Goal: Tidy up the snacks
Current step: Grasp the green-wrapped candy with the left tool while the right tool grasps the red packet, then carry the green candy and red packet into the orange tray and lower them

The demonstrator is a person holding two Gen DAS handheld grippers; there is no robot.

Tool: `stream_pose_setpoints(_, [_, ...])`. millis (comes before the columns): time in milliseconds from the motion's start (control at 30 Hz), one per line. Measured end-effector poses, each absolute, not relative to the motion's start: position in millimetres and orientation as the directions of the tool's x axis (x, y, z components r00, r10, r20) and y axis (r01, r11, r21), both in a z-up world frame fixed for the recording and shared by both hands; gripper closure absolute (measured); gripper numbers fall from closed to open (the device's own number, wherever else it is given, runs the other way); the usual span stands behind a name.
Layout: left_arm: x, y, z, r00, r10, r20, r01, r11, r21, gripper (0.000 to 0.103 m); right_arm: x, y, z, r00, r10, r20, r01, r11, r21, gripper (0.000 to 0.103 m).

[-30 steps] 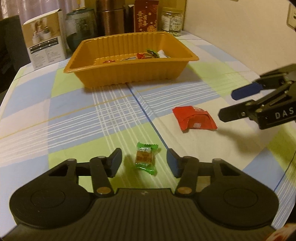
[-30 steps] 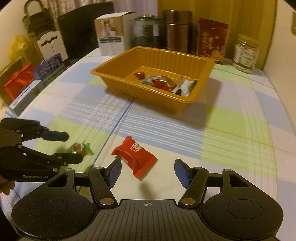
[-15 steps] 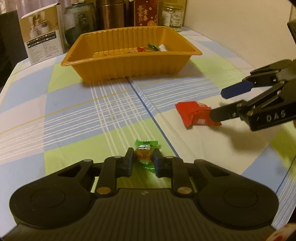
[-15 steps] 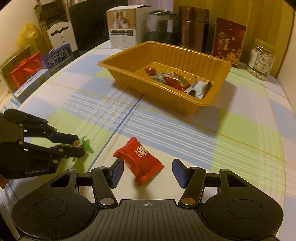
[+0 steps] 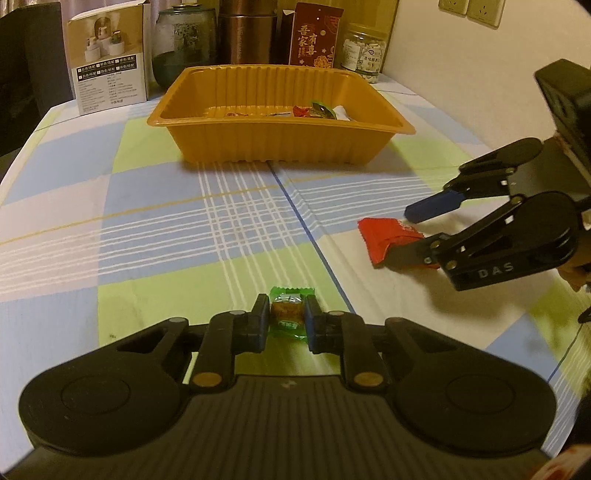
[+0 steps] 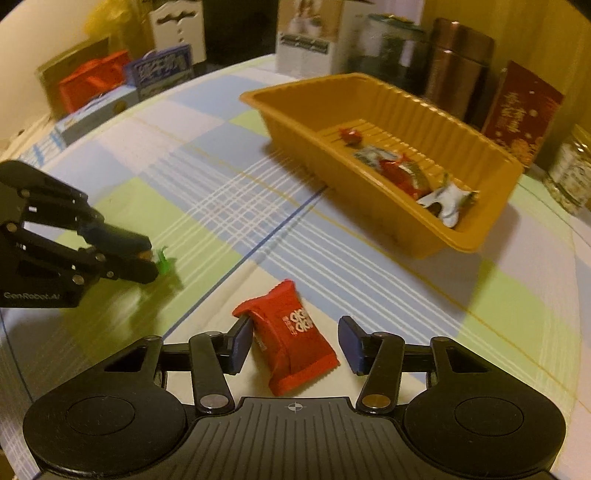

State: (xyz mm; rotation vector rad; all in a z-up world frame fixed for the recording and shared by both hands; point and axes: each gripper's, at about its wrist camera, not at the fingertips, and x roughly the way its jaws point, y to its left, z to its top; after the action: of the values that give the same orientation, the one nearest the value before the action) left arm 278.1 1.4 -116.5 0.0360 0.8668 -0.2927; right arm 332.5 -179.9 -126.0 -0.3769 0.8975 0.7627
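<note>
We read "DAS" on the right gripper point(image 5: 424, 230), "GenRobot.AI" on the left gripper point(image 6: 146, 264), and "吾家有喜" on the red packet point(image 5: 313, 36)

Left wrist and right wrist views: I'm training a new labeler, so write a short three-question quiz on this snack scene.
1. True or false: the left tool is shut on the green candy.
2. What lies between the open right tool fingers? A) red packet B) jar C) box
3. Fill in: sorted snacks lie in the orange ____.

Key: 1 true; 2 A; 3 tray
</note>
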Motion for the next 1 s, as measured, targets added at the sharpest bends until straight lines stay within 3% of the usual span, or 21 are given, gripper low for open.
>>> stream_pose_setpoints(333, [274.7, -1.4, -120.4, 0.614, -0.23, -0.755, 0.28, 0.958, -0.064, 0.086, 328.9, -175.2, -129.8, 0.401, 0.444, -0.801, -0.699, 0.714, 0.046, 0.07])
stream_pose_setpoints(700, [280.6, 2.5, -99.7, 0.64, -0.24, -0.73, 0.247, 0.964, -0.101, 0.086, 320.4, -193.8, -95.7, 0.479, 0.451, -0.753, -0.503, 0.844, 0.186, 0.071])
stream_pose_setpoints(1000, [290.6, 8.8, -64.7, 0.661, -0.246, -0.709, 0.172, 0.969, -0.176, 0.086, 314.3, -202.4, -61.0, 0.536, 0.42, -0.732, -0.412, 0.887, 0.207, 0.071])
